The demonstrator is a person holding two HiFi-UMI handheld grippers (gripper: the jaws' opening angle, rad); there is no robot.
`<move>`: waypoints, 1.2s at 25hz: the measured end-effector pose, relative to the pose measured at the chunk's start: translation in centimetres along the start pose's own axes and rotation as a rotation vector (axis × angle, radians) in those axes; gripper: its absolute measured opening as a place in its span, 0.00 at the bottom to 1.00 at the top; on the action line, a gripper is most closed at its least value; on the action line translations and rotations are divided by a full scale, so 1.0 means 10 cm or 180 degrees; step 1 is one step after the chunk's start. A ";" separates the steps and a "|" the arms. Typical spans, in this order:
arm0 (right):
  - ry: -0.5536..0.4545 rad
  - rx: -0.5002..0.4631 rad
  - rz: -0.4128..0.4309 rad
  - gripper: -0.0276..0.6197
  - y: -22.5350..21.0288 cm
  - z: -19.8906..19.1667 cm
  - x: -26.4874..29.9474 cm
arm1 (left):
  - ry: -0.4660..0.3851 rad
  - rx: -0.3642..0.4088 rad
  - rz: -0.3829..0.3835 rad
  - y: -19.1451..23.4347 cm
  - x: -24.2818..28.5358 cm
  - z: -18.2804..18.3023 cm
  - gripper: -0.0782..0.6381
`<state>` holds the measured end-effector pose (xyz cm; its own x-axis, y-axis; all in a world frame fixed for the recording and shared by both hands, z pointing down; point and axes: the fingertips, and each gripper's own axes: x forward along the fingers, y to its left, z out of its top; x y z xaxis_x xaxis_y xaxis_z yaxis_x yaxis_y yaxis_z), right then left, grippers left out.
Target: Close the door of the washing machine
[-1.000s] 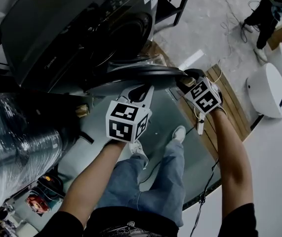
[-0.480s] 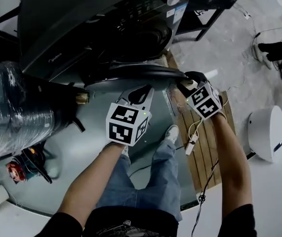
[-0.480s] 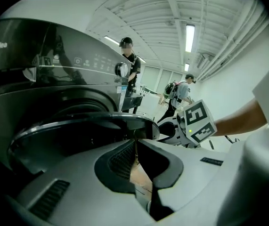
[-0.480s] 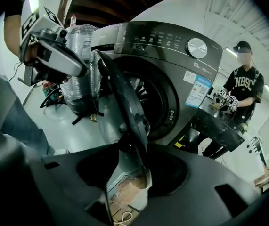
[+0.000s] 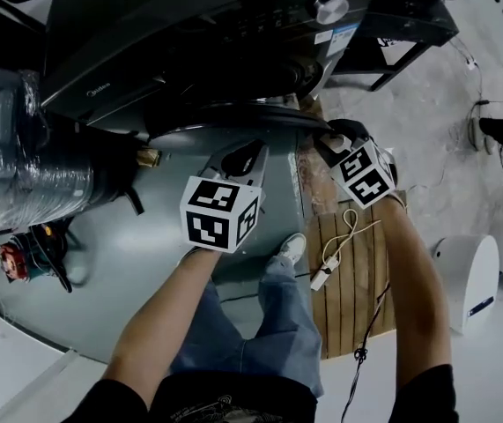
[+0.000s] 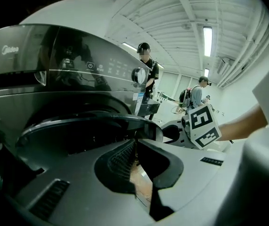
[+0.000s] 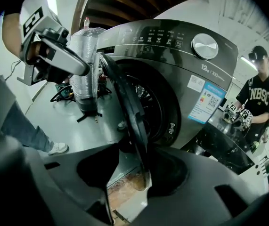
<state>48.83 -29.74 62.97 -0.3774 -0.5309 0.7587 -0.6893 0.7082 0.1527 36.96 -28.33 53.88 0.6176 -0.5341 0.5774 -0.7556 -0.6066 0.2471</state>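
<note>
Washing machine at far side of the head view, dark front-loader, control knob top right. Door not shut: it swings out toward the person, seen edge-on as a dark disc, drum opening exposed behind it.

Right gripper at the door's right rim. Jaws wide apart and just been closing a bit. The rim runs down into the gap between them. It lies against the right-hand pad. The left-hand pad sits clear of it with floor showing in between, so the rim is not clamped.

Left gripper near the middle of the door's near face, pointing down and forward. Jaws only narrowly apart, and a thin wedge of floor shows between the ribbed pad and the other one. Nothing is pinched. The tips sit right at the door's edge; real contact can't be confirmed.

Both marker cubes face up, forearms reach in from the near edge.

Plastic-wrapped roll left of the machine on the grey floor. Wooden slat board on the floor under the right arm, white cable lying across it. Person's shoe between the arms. Another person stands right of the machine in the right gripper view.
</note>
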 end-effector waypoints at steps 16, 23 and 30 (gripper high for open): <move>-0.0164 -0.0293 0.0153 0.34 -0.46 0.22 0.23 | -0.0139 -0.0164 0.0415 0.15 0.21 0.24 0.16; -0.0250 -0.0172 0.0074 0.33 -0.71 0.31 0.31 | -0.0180 -0.0142 0.0470 0.19 0.33 0.39 0.16; -0.0316 0.0016 -0.0060 0.30 -0.96 0.47 0.45 | -0.0179 -0.0113 0.0489 0.19 0.47 0.47 0.16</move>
<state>50.85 -41.10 61.95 -0.4238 -0.5878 0.6891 -0.6999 0.6955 0.1628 39.41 -34.77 53.37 0.5045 -0.6518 0.5662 -0.8488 -0.4945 0.1871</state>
